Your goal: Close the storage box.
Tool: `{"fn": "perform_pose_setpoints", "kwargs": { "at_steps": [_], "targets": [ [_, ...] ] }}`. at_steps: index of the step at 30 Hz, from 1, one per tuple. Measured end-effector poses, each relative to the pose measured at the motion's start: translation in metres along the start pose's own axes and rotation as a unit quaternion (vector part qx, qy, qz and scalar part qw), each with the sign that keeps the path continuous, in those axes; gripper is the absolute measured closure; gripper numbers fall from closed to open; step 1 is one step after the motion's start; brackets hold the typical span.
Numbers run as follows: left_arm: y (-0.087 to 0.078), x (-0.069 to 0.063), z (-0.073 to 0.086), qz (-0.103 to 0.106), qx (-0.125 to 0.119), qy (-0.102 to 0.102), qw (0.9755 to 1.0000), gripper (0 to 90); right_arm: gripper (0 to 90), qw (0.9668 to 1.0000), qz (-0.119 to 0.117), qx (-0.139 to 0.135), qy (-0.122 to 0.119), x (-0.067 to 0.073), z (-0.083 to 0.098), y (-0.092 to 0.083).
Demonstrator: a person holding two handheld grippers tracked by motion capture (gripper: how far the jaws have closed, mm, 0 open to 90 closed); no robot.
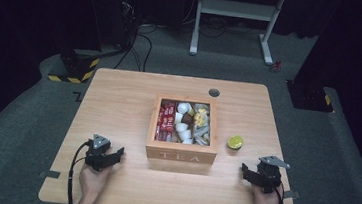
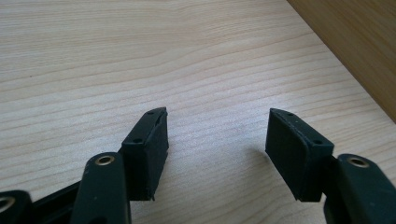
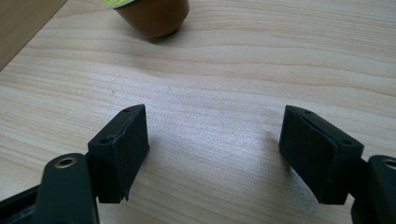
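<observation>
A pale wooden table (image 1: 119, 101) stands on grey carpet, and a wooden box (image 1: 181, 155) lettered TEA sits open near its middle. Inside, red packets (image 1: 167, 117) fill the left compartment, small white cups (image 1: 183, 122) and a dark one the middle, and yellow and grey sachets (image 1: 201, 124) the right. A person's hands rest at the near edge, one on each side of the box. The left gripper (image 1: 114, 155) lies just left of the box, its jaws spread apart over bare wood. The right gripper (image 1: 247, 171) lies to the box's right, jaws likewise wide apart and holding nothing. A small brown pod with a lime-green lid (image 1: 235, 142) stands on the table just beside the box's right wall, ahead of the right gripper.
</observation>
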State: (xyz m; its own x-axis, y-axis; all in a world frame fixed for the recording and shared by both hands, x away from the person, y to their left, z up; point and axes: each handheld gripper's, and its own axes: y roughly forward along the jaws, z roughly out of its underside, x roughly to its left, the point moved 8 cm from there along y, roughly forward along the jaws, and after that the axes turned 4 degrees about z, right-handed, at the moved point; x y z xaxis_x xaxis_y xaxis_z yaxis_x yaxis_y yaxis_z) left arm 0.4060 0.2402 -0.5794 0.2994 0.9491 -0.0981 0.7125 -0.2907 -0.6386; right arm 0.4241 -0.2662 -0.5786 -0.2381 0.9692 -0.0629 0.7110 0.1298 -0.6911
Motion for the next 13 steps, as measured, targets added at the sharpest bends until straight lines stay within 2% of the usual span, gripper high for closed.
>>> {"fn": "perform_pose_setpoints", "kwargs": {
  "at_steps": [4,13],
  "targets": [
    [0.0012,-0.0032,0.0011,-0.018,0.009,0.022,0.9995,34.9,23.9,1.0000,-0.001,0.001,0.000,0.0002,0.0001,-0.0001],
    [0.0012,-0.0034,0.0013,-0.014,0.010,0.021,0.9996,33.9,23.9,1.0000,-0.001,0.001,0.000,0.0002,0.0002,-0.0002]
  ]
}}
